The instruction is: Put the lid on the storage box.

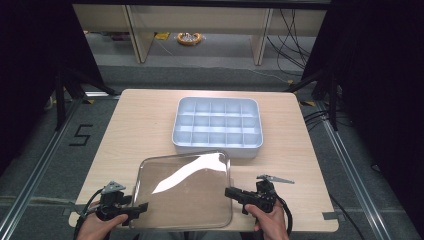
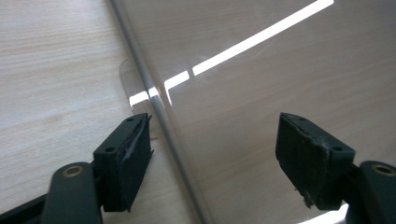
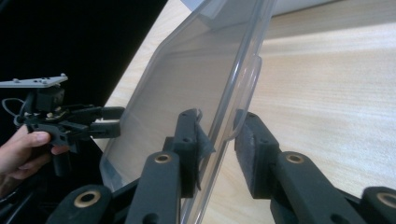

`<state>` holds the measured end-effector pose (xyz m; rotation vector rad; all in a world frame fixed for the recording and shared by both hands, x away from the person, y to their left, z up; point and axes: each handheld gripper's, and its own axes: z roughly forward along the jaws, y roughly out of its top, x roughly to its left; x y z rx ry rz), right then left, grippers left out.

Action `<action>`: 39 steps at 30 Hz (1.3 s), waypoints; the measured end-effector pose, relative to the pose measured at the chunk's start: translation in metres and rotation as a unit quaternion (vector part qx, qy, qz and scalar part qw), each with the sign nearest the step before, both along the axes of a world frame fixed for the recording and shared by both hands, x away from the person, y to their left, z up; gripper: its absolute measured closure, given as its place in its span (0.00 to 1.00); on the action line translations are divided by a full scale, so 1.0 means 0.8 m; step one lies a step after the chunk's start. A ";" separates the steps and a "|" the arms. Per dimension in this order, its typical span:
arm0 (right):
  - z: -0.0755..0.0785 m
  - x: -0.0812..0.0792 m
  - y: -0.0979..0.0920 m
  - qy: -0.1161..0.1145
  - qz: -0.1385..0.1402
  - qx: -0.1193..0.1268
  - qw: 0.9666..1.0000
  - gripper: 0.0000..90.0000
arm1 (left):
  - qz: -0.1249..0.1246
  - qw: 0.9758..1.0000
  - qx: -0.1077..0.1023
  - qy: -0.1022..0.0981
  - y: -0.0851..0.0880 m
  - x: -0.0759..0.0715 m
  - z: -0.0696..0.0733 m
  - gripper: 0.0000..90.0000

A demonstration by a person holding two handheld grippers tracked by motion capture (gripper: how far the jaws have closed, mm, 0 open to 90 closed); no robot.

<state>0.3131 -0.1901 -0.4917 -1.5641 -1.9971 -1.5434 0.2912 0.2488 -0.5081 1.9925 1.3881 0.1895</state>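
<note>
The clear lid sits over the near half of the desk, its near edge reaching the desk's front edge and its far edge just short of the white compartment tray, which stands open toward the back edge. By my reading the lid is off the tray and not yet fitted, so carrying it back and seating it is what remains. Its long axis runs roughly across the desk, left to right, and in the right gripper view it looks tilted, with the right side raised. The right gripper is clenched on the lid's right rim at the small tab. The left gripper is released, its jaws standing wide astride the left rim without pressing it.
</note>
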 end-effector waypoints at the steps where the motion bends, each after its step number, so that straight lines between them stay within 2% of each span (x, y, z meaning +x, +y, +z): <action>1: 0.000 0.000 0.000 -0.003 0.000 -0.002 1.000 0.81 | 0.007 1.000 -0.005 0.005 0.003 0.001 0.000 0.26; 4: 0.000 0.001 -0.001 -0.004 0.002 0.002 1.000 0.81 | 0.012 1.000 -0.017 0.010 0.006 0.002 0.000 0.26; 11: 0.001 0.003 0.001 -0.003 0.007 0.004 1.000 0.82 | 0.020 0.999 -0.026 0.012 0.008 0.004 0.000 0.25; 12: 0.003 0.002 0.003 0.012 0.003 0.012 1.000 0.82 | 0.021 0.999 -0.034 0.012 0.008 0.005 -0.001 0.26; 14: 0.002 0.002 0.003 0.008 0.008 0.012 1.000 0.82 | 0.022 0.999 -0.034 0.015 0.011 0.006 0.000 0.27; 18: 0.005 0.003 0.003 0.015 0.010 0.003 1.000 0.82 | 0.030 0.998 -0.047 0.017 0.013 0.010 0.000 0.32; 19: 0.004 0.004 0.001 0.004 0.015 -0.005 1.000 0.82 | 0.030 0.998 -0.053 0.017 0.014 0.011 -0.001 0.33; 20: 0.006 0.005 -0.001 -0.003 0.015 -0.009 1.000 0.82 | 0.038 0.996 -0.074 0.017 0.015 0.015 -0.003 0.37; 21: 0.006 0.005 -0.001 -0.003 0.015 -0.009 1.000 0.82 | 0.038 0.996 -0.074 0.017 0.015 0.015 -0.003 0.39; 23: 0.009 0.006 -0.003 -0.004 0.018 -0.008 1.000 0.82 | 0.054 0.994 -0.094 0.015 0.019 0.025 -0.005 0.42; 27: 0.007 0.007 -0.002 -0.006 0.023 -0.004 1.000 0.82 | 0.041 0.996 -0.082 0.021 0.021 0.029 -0.003 0.39; 29: 0.006 0.008 -0.002 -0.010 0.023 0.001 1.000 0.82 | 0.056 0.994 -0.097 0.020 0.019 0.030 -0.004 0.37; 31: 0.007 0.009 -0.003 -0.019 0.030 -0.002 0.999 0.83 | 0.060 0.992 -0.107 0.025 0.022 0.031 -0.004 0.32; 33: 0.008 0.009 -0.004 -0.020 0.033 0.001 0.999 0.84 | 0.066 0.989 -0.131 0.034 0.026 0.033 -0.005 0.31; 35: 0.007 0.010 -0.004 -0.023 0.034 0.004 0.999 0.84 | 0.064 0.988 -0.135 0.032 0.026 0.033 -0.005 0.32; 36: 0.007 0.011 -0.005 -0.017 0.035 0.003 0.999 0.84 | 0.066 0.988 -0.138 0.020 0.024 0.032 -0.003 0.42; 38: 0.006 0.011 -0.005 -0.017 0.036 0.003 0.999 0.84 | 0.061 0.988 -0.137 0.019 0.024 0.032 -0.001 0.41; 39: 0.008 0.010 -0.004 -0.005 0.031 0.007 0.999 0.84 | 0.063 0.988 -0.139 0.014 0.024 0.031 0.000 0.42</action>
